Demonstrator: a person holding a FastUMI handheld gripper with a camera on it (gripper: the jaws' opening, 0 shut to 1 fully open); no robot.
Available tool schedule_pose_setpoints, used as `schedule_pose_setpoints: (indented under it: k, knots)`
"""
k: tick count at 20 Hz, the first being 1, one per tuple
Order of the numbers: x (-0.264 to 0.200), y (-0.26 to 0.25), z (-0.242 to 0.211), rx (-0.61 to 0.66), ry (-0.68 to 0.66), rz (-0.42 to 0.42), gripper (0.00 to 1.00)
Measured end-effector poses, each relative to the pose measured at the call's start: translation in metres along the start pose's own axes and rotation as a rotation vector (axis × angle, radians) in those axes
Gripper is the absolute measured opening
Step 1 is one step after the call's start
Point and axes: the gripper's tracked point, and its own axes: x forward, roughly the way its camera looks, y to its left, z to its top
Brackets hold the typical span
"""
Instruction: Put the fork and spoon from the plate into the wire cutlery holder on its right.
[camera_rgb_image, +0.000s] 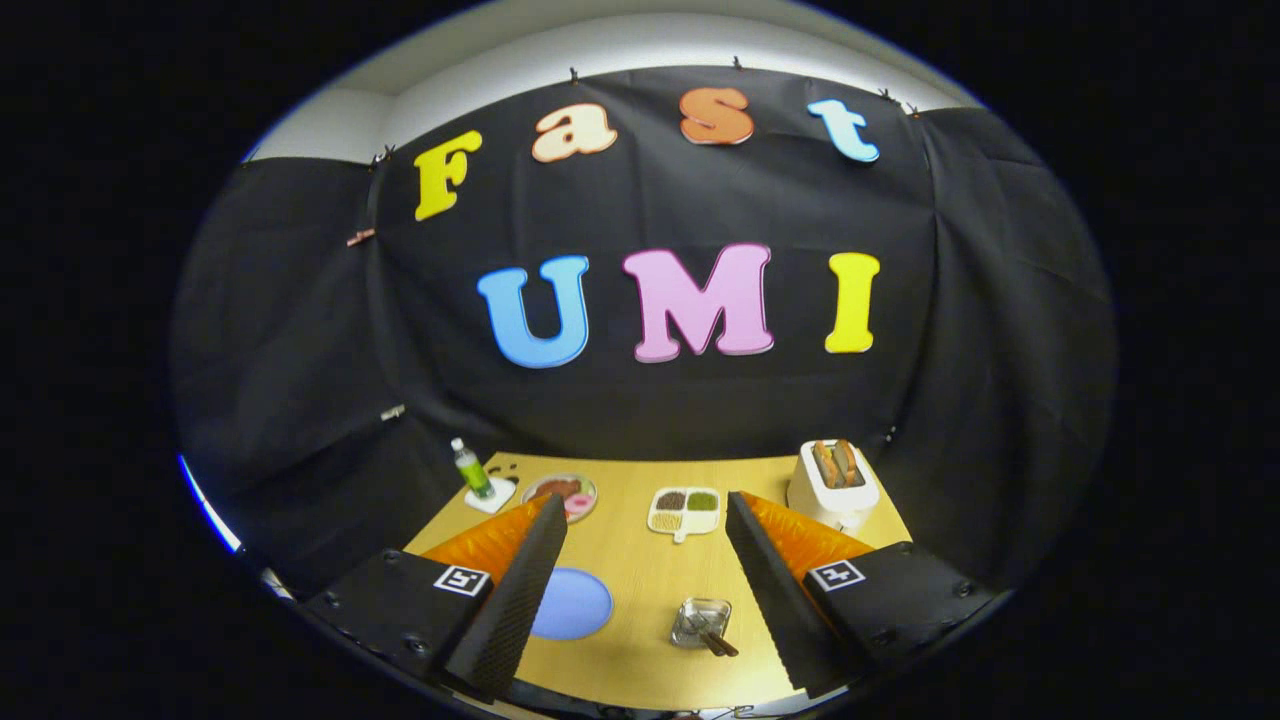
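Well above the pale wooden tabletop, you held the gripper with its fingers spread wide and nothing between them. Between the fingers, near the right one, sat a small shiny metal holder with dark-handled cutlery resting in it; whether that was the fork or the spoon could not be told. A flat round blue plate lay just beside the left finger, partly hidden by it. Beyond the fingers stood a white divided tray of grains, a round dish of food, a green bottle and a white toaster with bread.
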Motion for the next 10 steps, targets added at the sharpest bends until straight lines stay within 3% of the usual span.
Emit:
schedule_pose_setpoints:
  k: [4,6,10]
  knots:
    - [-0.015,-0.009,0.035,-0.025,-0.16,-0.085,0.99]
    - [-0.021,-0.02,0.029,0.024,-0.178,-0.14,0.99]
    - [-0.022,-0.041,0.004,0.084,-0.14,-0.143,0.99]
